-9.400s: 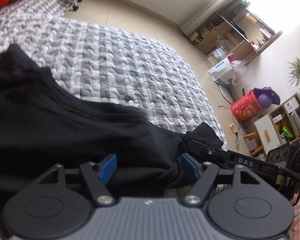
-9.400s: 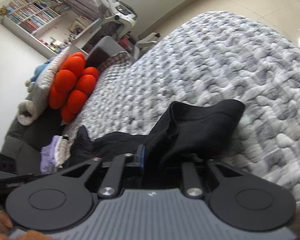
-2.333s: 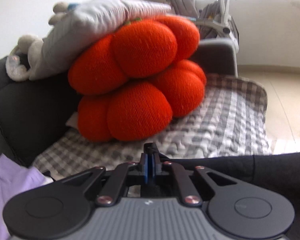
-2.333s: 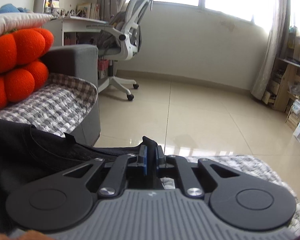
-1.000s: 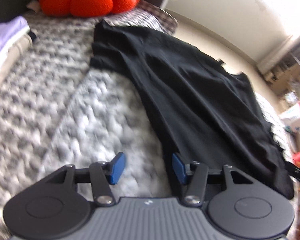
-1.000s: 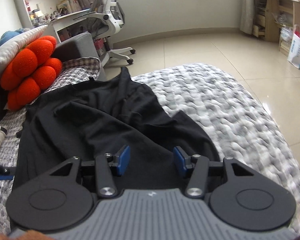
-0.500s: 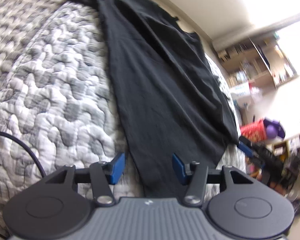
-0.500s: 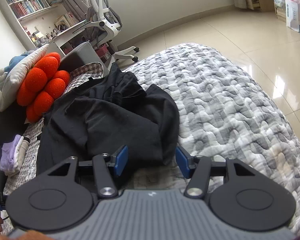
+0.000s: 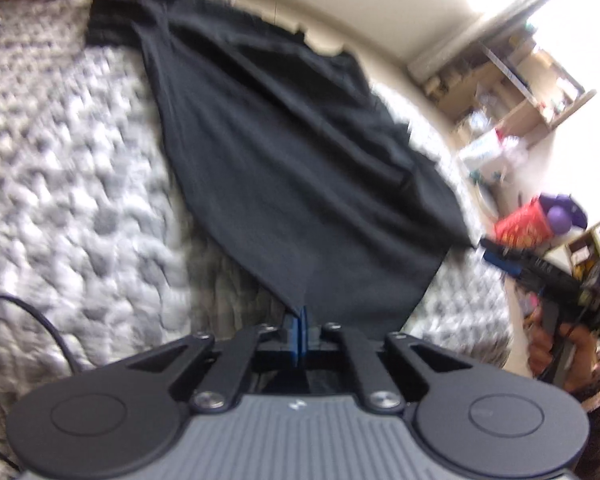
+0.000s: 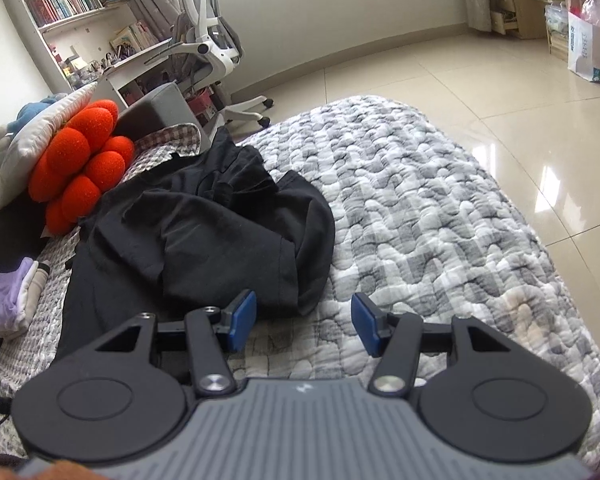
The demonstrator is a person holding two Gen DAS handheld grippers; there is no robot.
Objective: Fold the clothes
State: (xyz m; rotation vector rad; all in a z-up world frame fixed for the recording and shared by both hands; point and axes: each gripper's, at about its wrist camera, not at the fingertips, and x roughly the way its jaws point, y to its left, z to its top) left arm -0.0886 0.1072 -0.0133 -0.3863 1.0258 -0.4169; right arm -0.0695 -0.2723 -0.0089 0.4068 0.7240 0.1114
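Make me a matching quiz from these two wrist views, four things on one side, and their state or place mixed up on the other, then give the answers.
Things:
1. left gripper
2. right gripper
3. black garment
4. orange cushion

States or places:
A. jaws apart over bare grey quilt, nothing between them
B. at the far end of the bed, under a white pillow
C. spread and partly rumpled on the quilt
D. jaws just closed, pinching a corner of the dark cloth

Pairs: 1-D, 2-A, 3-C, 4-B
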